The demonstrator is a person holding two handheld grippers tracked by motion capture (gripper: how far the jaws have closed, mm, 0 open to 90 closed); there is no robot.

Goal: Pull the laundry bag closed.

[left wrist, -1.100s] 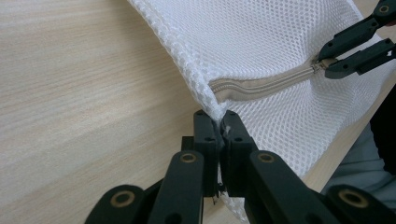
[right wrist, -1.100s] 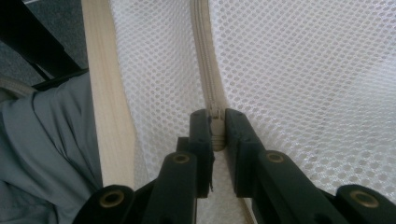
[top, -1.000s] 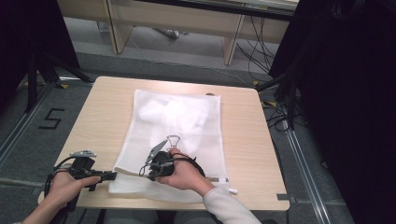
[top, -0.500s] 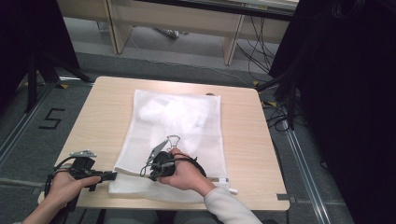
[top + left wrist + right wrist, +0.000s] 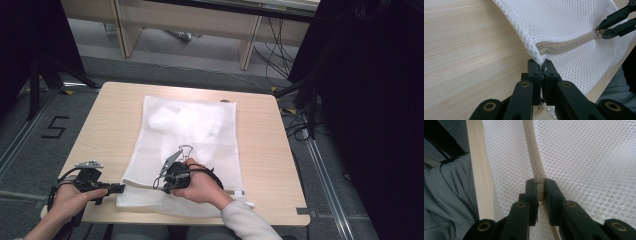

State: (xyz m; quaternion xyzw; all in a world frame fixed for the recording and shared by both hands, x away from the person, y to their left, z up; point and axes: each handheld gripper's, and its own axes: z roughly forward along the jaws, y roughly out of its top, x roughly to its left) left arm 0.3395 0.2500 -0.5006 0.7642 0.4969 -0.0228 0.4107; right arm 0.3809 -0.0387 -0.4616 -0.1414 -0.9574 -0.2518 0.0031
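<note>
Counted: one wooden table [image 5: 110,115], one white mesh bag [image 5: 200,125] lying on it, one zipper [image 5: 569,45] along the bag's edge. Two grippers: left gripper [image 5: 541,65] clamped on the bag's corner, right gripper [image 5: 539,185] closed on the zipper slider [image 5: 540,188] just ahead of the left one. Two hands, one per gripper.

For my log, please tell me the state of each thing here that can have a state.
Mesh bag: flat on table, something white inside.
Zipper: closed along the stretch shown.
Left gripper: shut on bag corner.
Right gripper: shut on zipper slider.
</note>
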